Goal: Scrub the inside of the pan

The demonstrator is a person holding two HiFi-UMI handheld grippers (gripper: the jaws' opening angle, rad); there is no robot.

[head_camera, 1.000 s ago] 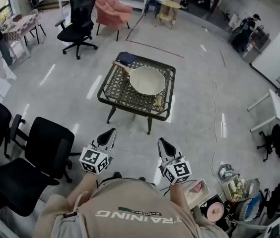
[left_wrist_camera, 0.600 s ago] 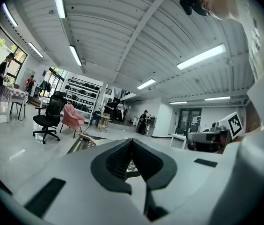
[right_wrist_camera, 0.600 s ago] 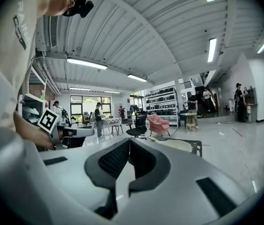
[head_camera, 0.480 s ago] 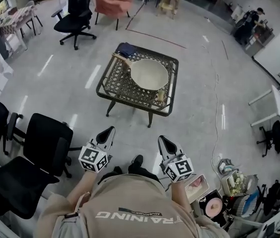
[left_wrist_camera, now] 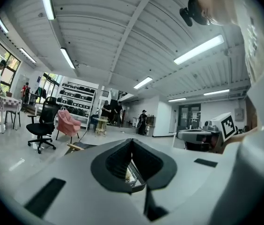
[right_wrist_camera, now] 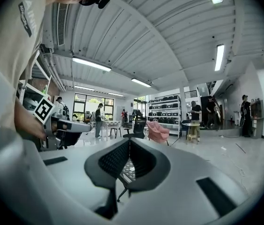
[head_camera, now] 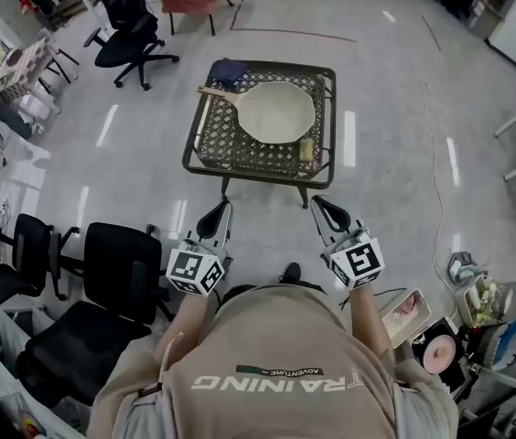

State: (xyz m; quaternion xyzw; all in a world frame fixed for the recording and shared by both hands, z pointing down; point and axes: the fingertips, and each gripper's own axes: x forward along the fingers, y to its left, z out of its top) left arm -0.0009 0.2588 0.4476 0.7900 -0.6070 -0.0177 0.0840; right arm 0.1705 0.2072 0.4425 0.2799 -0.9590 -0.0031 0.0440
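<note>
Now | lattice table (head_camera: 226, 149) w/ pan (head_camera: 276, 112) | grey floor (head_camera: 395, 181) | office chairs (head_camera: 116, 268)

Open lab-like workspace hall; rolling office chairs (head_camera: 119, 265), shelving racks (left_wrist_camera: 78, 110), ceiling strip lights (left_wrist_camera: 198, 49).

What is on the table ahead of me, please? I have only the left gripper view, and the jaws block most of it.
Observer: The head view shows a cream pan with a wooden handle on the black lattice table.
Operator: Is there anything to scrub with?
Observer: A small yellowish item lies beside the pan, near the table's right edge in the head view. It is too small to identify.
Operator: Is the right gripper free?
Observer: Yes. The right gripper has its jaws together with nothing between them.
</note>
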